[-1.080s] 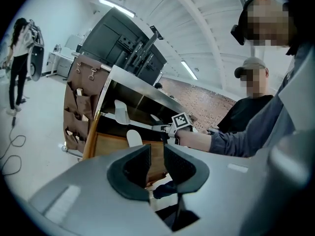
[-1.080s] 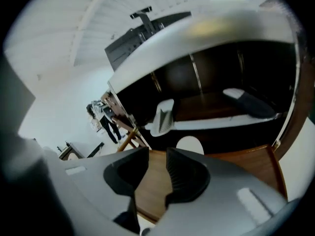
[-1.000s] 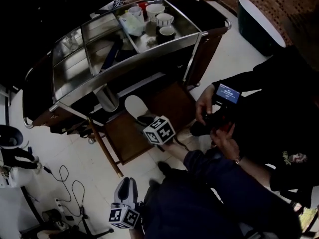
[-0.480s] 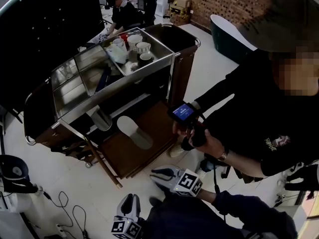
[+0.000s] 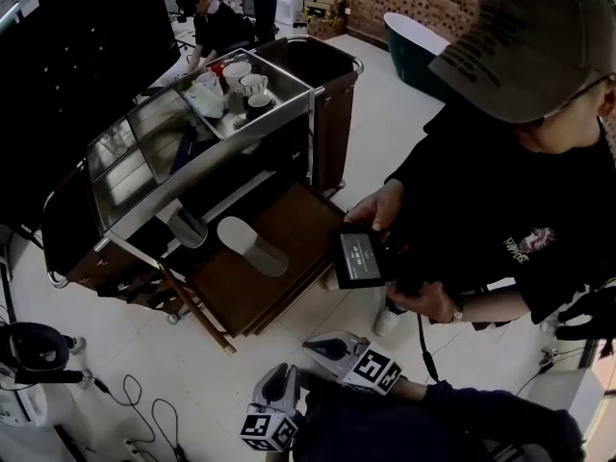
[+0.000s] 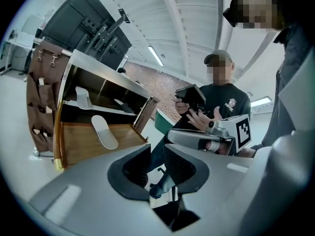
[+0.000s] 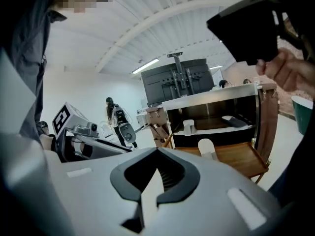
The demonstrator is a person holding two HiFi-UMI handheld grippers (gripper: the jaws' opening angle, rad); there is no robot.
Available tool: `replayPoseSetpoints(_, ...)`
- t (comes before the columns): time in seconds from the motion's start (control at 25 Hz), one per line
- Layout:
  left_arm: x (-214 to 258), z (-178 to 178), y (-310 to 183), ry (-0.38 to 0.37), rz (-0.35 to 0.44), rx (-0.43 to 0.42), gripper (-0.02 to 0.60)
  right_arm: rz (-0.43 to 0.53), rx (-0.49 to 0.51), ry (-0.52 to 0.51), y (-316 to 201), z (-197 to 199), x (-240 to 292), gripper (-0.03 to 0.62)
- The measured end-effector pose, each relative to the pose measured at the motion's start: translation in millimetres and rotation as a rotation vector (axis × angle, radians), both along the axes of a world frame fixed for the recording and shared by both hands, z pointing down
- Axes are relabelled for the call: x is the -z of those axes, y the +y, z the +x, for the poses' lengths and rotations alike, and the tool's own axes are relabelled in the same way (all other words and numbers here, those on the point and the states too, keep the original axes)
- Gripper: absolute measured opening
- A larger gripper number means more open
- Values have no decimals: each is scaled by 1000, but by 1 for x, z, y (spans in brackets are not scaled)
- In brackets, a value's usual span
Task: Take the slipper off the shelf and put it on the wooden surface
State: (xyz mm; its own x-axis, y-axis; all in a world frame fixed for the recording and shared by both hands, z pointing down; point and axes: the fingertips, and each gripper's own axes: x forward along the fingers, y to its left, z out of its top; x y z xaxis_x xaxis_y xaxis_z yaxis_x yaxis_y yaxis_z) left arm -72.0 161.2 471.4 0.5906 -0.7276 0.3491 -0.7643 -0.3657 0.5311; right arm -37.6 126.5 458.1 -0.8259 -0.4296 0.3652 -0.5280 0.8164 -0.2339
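A white slipper (image 5: 252, 246) lies flat on the cart's wooden surface (image 5: 289, 229), with nothing touching it. From the left gripper view the slipper (image 6: 104, 132) rests on the wood (image 6: 83, 141) below the shelf (image 6: 98, 107). It also shows in the right gripper view, slipper (image 7: 206, 148) on the boards (image 7: 238, 156). My right gripper (image 5: 332, 346) hangs low near my lap, well back from the cart, shut and empty (image 7: 157, 151). Beside it my left gripper (image 5: 279, 388) stands a little open, empty (image 6: 156, 149).
A person in black stands at the right holding a dark device (image 5: 361, 258). Bowls and cups (image 5: 241, 75) sit on the cart's steel top (image 5: 135, 162). A dark item (image 7: 236, 120) and a white object (image 7: 187, 127) stay on the shelf. A dark tub (image 5: 419, 46) stands behind.
My right gripper has drawn back from the slipper on the wood down toward my lap, and its jaws have shut empty. The head view has swung up and right. The slipper stays put.
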Motion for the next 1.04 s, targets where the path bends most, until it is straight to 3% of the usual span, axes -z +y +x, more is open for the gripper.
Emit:
replayPoseSetpoints(0.4, 19, 55, -38, -50, 62, 47, 100, 89, 121, -26, -14, 39, 19, 0)
replayPoseSetpoints(0.6, 21, 80, -45, -62, 62, 95, 100, 89, 169, -62, -17, 57, 19, 0)
replayPoseSetpoints(0.8, 26, 110, -47, -71, 52, 77, 98, 113, 163, -72, -21, 79, 31, 0)
replayPoseSetpoints(1.04, 14, 119, -52, -80, 31, 74, 94, 62, 138, -88, -27, 89, 11, 0)
